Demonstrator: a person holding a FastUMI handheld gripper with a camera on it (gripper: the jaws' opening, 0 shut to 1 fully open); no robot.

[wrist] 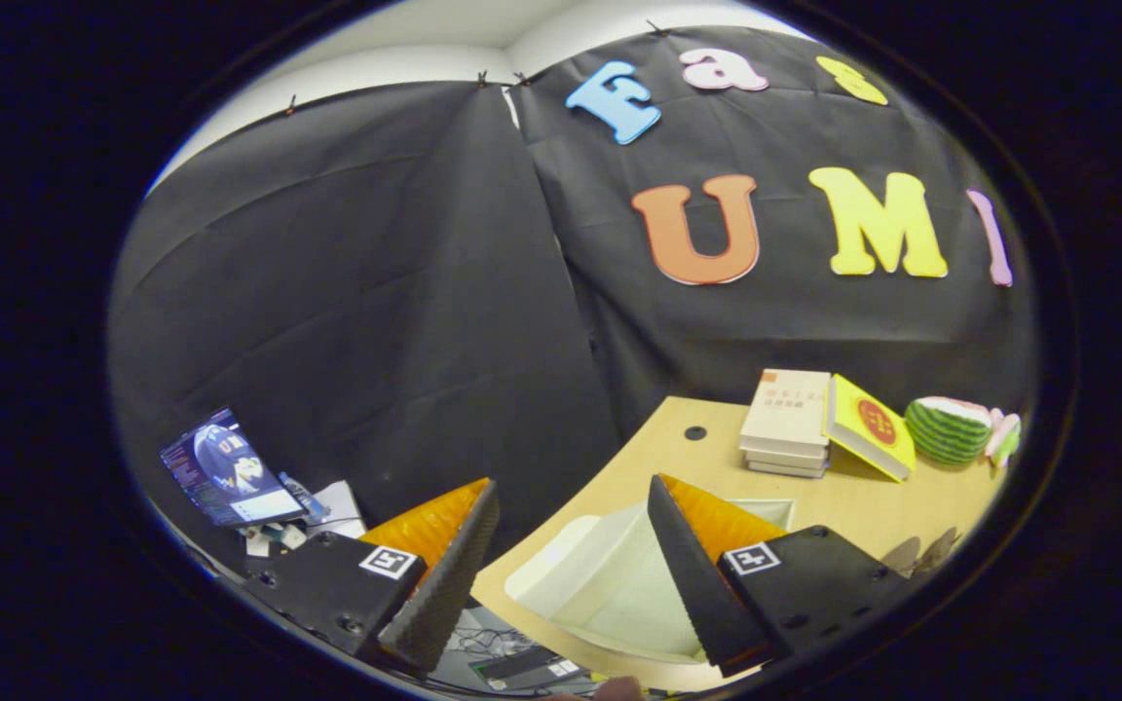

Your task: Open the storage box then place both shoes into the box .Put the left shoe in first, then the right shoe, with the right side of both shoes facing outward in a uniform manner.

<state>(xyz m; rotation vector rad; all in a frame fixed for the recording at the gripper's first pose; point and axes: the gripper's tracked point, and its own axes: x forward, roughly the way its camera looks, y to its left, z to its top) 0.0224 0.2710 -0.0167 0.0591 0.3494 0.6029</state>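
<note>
My gripper (571,492) is open, its two fingers spread wide with nothing between them. It is raised above the near corner of a light wooden table (843,501). A white storage box (610,574) sits on that table below and between the fingers, partly covered by the right finger (683,565). Whether its lid is on or off I cannot tell from this angle. The left finger (449,560) hangs over the space beyond the table's edge.
A stack of books (785,424) with a yellow book (868,428) leaning on it stands at the table's far side, a watermelon-shaped plush (951,428) beside them. A laptop (225,472) and small items lie left of the fingers. Cables and devices (522,662) sit below the table's edge.
</note>
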